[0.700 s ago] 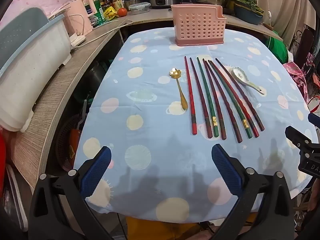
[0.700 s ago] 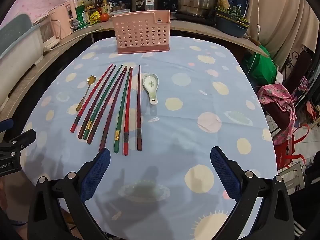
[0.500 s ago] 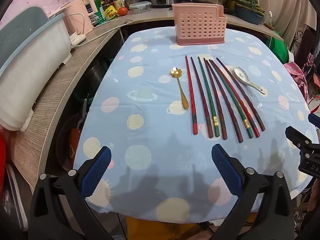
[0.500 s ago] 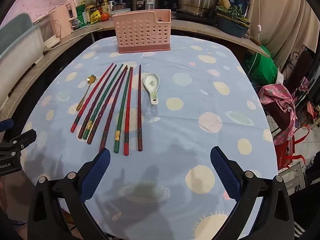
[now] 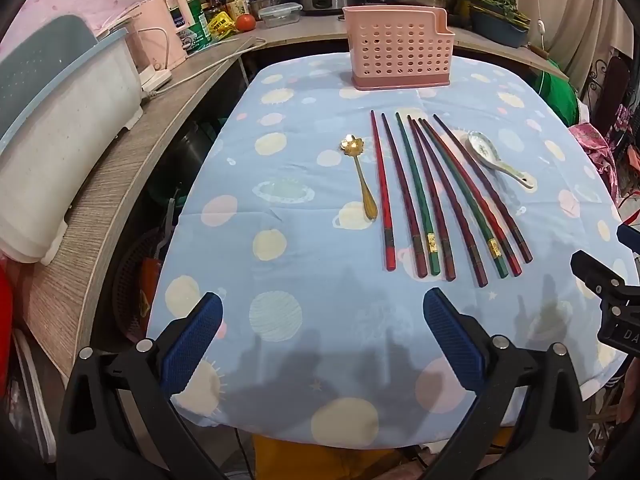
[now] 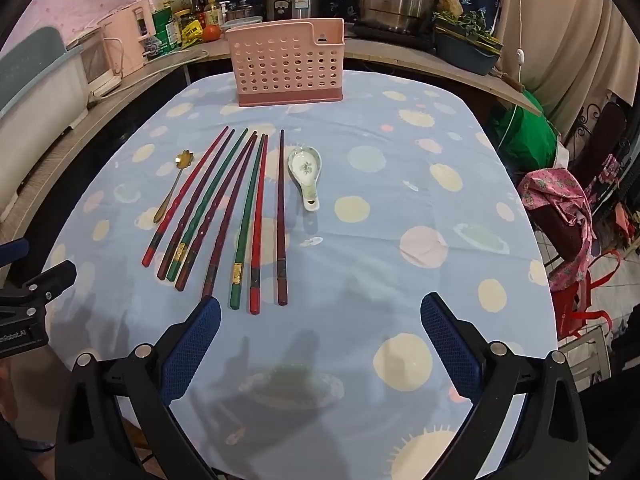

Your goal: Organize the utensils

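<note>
Nothing has shifted since a moment ago: left gripper and right gripper both hang released, jaws wide, nothing between them, over bare tablecloth near its front edge. Ahead, chopsticks lie fanned between gold spoon and ceramic spoon. Pink utensil basket stands at the far edge. Writing on the grippers' mounts is cut off.

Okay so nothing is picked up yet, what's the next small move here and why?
Probably ease the right gripper forward and down onto the nearest chopsticks. Both grippers are open and empty, every utensil lies flat on the tablecloth, the pink holder stands behind them, and those chopstick ends lie just ahead of its fingers.
</note>
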Demonstrator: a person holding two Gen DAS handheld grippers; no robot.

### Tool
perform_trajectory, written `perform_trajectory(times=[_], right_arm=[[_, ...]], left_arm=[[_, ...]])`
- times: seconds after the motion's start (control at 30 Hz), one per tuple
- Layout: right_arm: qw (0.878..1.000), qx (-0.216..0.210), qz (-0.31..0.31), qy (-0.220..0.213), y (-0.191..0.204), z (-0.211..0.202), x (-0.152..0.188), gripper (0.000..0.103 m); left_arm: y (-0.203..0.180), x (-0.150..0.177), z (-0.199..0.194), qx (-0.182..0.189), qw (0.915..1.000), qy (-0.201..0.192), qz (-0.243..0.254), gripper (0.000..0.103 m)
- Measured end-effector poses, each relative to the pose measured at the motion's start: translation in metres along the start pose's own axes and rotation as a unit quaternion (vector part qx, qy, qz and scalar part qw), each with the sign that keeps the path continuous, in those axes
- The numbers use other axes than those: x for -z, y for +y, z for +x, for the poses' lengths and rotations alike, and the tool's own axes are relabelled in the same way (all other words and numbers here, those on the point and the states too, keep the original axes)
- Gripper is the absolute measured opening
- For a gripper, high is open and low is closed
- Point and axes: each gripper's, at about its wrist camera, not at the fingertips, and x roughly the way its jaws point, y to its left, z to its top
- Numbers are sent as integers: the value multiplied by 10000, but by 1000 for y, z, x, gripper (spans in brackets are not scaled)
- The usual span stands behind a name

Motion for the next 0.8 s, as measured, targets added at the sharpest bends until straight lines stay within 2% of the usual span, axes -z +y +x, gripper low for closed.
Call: perform_trajectory(times=[0.8], right_arm=[[10000, -5, -43, 43, 1, 1, -4, 96]], left_arm=[[5, 2, 5, 6, 10000, 46, -65, 96]])
